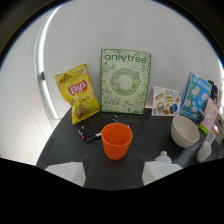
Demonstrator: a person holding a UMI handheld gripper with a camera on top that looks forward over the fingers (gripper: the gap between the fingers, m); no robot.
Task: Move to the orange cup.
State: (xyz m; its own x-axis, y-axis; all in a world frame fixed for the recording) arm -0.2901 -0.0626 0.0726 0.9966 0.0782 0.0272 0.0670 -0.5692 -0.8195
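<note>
The orange cup [117, 140] stands upright on the dark worktop [65, 135], just ahead of the claw [112, 175] and about in line with the gap between its two white fingers [67, 171]. The claw is wide open and holds nothing. The cup is not yet between the fingers, so the move looks only partly done. What could go wrong? The cup looks light and empty, so if a finger bumps its side it may tip or slide away. That could happen if the claw comes in crooked or too fast. Just behind the cup lie some dark pens [95, 129], and a shoved cup could knock into them. Behind the cup and to its left a yellow chip bag [77, 93] leans up, and right behind it stands a green and white box [124, 81]. To the right of the cup sits a white bowl [184, 131], a bit apart, and a small white bottle top [163, 157] stands near the right finger, so that side is tight. Left of the cup the worktop ends in a curved edge, with bare room before it. The straight way in front of the cup looks free.
</note>
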